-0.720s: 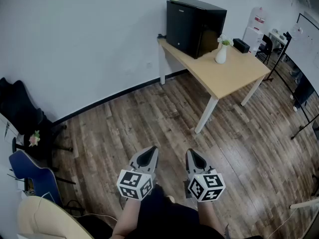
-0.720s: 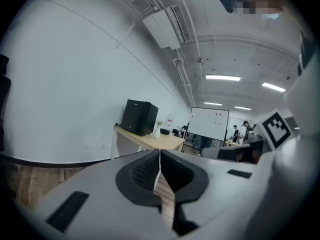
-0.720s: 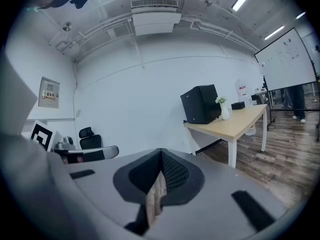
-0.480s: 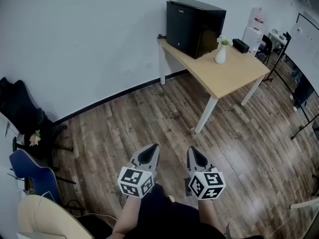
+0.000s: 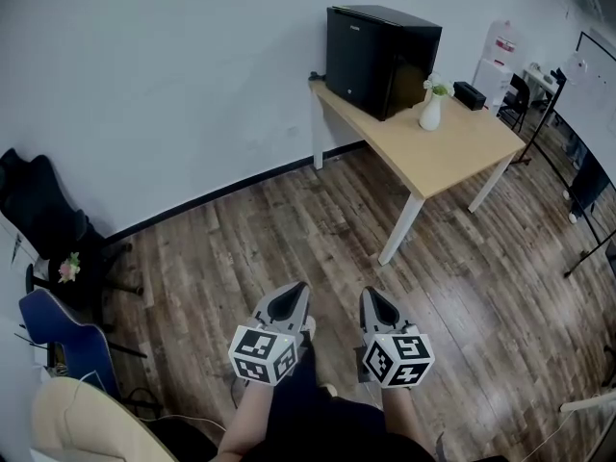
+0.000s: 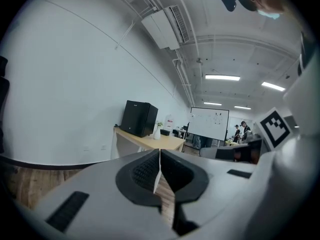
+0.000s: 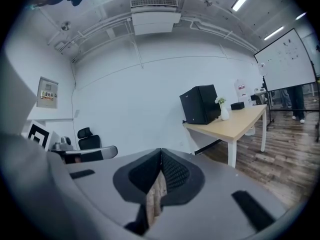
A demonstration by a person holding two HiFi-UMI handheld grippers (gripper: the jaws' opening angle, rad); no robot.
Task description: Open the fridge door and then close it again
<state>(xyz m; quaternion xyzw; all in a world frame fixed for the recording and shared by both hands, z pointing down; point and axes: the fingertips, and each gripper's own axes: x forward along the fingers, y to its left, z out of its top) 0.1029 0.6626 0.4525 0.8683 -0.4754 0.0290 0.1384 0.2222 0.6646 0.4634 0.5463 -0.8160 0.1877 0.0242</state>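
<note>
A small black fridge [image 5: 380, 56] stands with its door closed at the far end of a light wooden table [image 5: 452, 152] against the white wall. It also shows far off in the left gripper view as the fridge [image 6: 139, 118] and in the right gripper view as the fridge [image 7: 200, 104]. My left gripper [image 5: 289, 298] and right gripper [image 5: 375, 301] hang side by side low over the wood floor, far from the table. Both are shut with nothing between the jaws, as on the left gripper [image 6: 159, 156] and the right gripper [image 7: 160, 156].
A white vase [image 5: 430, 114] with a small plant and a black box [image 5: 470, 94] sit on the table beside the fridge. Dark chairs [image 5: 43, 224] line the left wall, with a blue seat [image 5: 58, 330] below. A whiteboard [image 5: 592, 75] and stand legs occupy the right.
The view has shifted slightly, so the fridge and table sit a little further right in the head view. Both grippers stay together, shut.
</note>
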